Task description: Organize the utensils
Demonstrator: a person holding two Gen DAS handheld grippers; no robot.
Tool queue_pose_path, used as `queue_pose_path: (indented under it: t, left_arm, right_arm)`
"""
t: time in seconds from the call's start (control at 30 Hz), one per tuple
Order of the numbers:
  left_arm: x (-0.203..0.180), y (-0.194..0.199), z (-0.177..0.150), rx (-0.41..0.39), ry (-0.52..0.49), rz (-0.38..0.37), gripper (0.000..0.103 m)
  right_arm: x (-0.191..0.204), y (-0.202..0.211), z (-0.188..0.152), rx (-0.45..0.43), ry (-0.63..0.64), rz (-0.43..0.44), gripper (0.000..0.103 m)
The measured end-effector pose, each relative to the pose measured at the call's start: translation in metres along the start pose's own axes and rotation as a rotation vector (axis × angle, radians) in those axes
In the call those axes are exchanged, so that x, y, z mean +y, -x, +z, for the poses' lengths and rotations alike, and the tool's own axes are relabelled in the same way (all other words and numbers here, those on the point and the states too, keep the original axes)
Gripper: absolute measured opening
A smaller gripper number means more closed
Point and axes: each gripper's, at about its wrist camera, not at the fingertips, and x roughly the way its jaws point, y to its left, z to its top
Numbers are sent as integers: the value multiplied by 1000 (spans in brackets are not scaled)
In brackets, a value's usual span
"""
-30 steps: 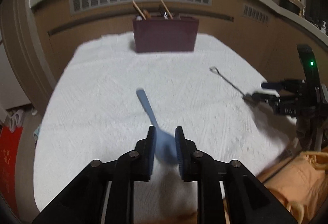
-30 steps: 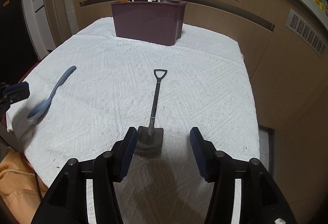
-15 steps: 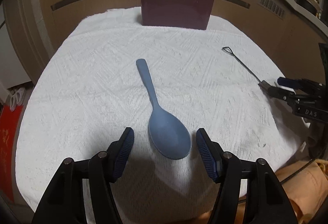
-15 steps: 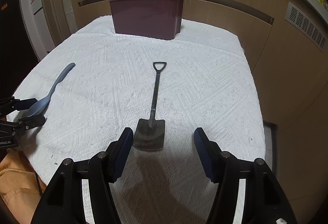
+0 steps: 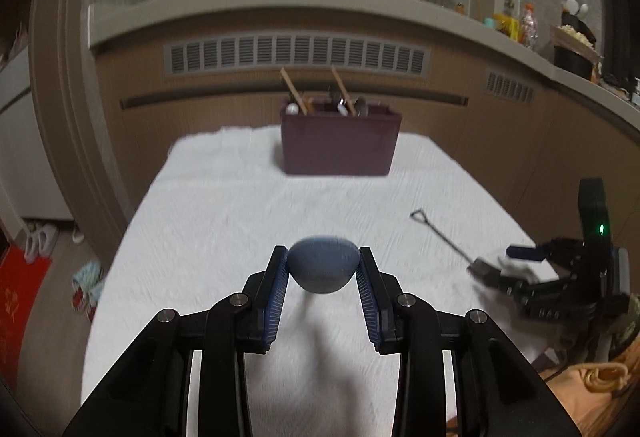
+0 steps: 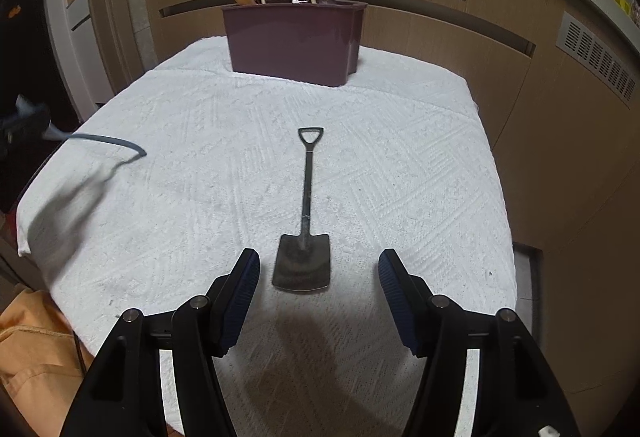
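Note:
The blue spoon's point(image 5: 322, 265) bowl sits between the pads of my left gripper point(image 5: 323, 253), whose jaws are closing on it and press both sides. It hangs above the white cloth point(image 5: 224, 221). In the right wrist view its blurred handle point(image 6: 108, 141) sticks out from the left gripper point(image 6: 24, 117) at the far left. A small black shovel-shaped spoon point(image 6: 306, 197) lies on the cloth, blade toward me. My right gripper point(image 6: 318, 261) stands open, one finger on each side of the blade without touching it. A maroon utensil holder point(image 6: 294, 41) with several utensils stands at the far edge.
A wooden cabinet wall with vent grilles point(image 5: 296, 53) runs behind the table. Orange fabric point(image 6: 32, 357) lies at the near left edge. A red mat point(image 5: 20, 293) and slippers point(image 5: 38, 237) lie on the floor to the left. The table drops off on the right point(image 6: 508, 237).
My left gripper closed on the blue spoon's bowl and lifted it off the cloth, tipping upward toward the holder. My right gripper stayed over the shovel spoon's blade.

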Motion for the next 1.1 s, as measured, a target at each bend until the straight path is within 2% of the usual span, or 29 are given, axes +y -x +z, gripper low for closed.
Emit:
queue_pose_path:
  t: [0.13, 0.23, 0.3, 0.43, 0.5, 0.57, 0.63, 0.73, 0.93, 1.03, 1.1]
  left_arm:
    - [-8, -3, 20, -34, -23, -9, 35]
    - [-14, -4, 30, -57, -32, -27, 35]
    - [-19, -3, 35, -67, -36, -42, 35]
    - [-24, -7, 32, -55, -40, -60, 35]
    - [-24, -10, 29, -36, -38, -62, 35]
    - [-22, -14, 26, -19, -29, -59, 35]
    - [-20, -15, 25, -8, -20, -60, 35]
    - [-16, -15, 24, 0, -10, -57, 35]
    - [-17, -16, 21, 9, 0, -74, 35]
    - [-15, -16, 22, 8, 2, -81, 35]
    - [-14, -16, 25, 6, 5, -87, 35]
  right_arm:
    - [3, 5, -5, -11, 1, 43, 59]
    - [-1, 7, -8, -31, -50, 64, 59]
    - [-1, 2, -8, -13, -65, 59, 58]
    - [1, -14, -8, 45, -67, 47, 49]
    - [8, -17, -7, 38, -25, 3, 45]
    - [12, -16, -5, 37, 1, -1, 30]
    - [14, -14, -1, 34, 20, -12, 30]
    - [11, 0, 6, 2, 19, 0, 30]
    - [8, 41, 35, -134, 46, -38, 28]
    - [4, 50, 52, -177, 37, -49, 9]
    - [2, 54, 62, -200, 30, -42, 9]
